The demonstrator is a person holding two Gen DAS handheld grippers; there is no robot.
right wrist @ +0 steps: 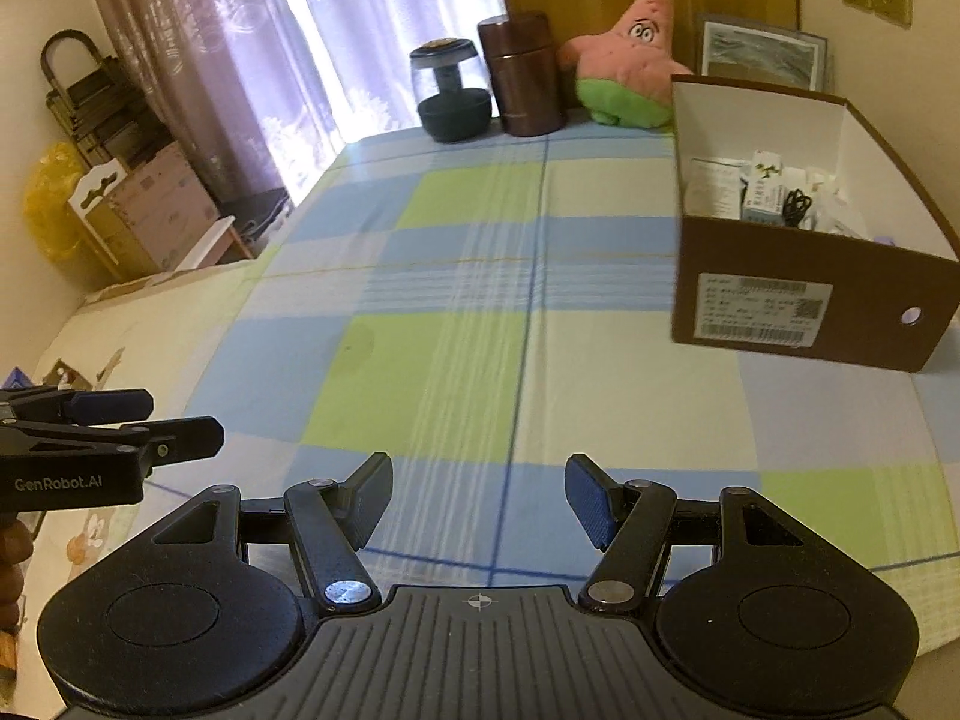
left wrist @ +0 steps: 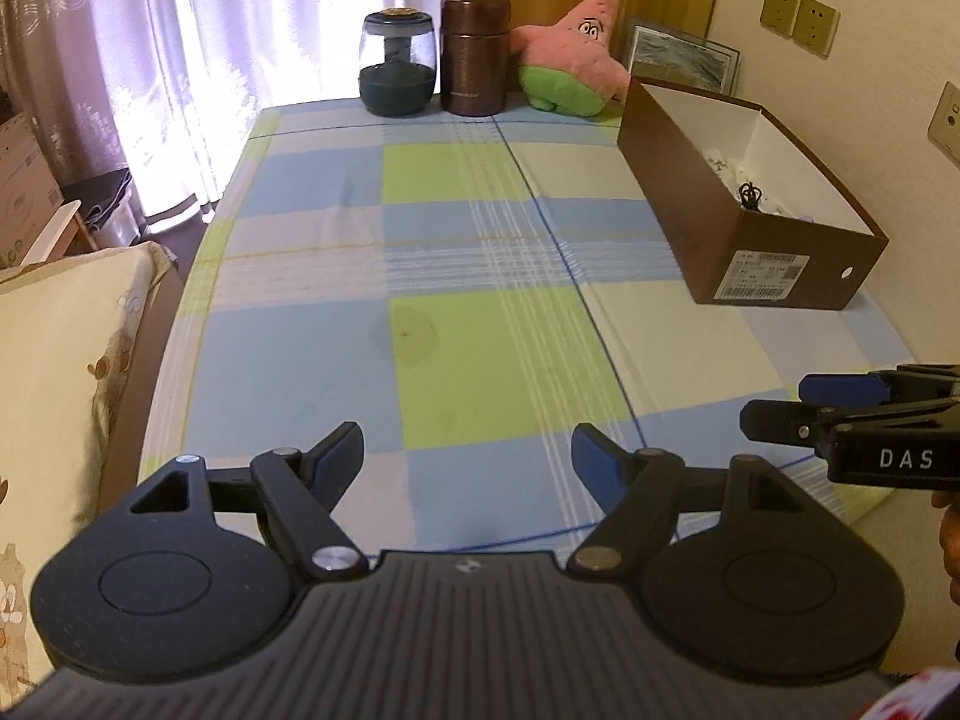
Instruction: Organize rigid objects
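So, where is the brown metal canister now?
The brown metal canister stands at the table's far edge in both views, between the glass jar and the pink star plush.

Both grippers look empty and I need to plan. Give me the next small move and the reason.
Probably carry the right gripper toward the brown box to look inside. Both it and the left gripper are open and hold nothing, the checked cloth between them is bare, and small items already lie in the box.

Brown box, blue-green checked cloth, seemingly
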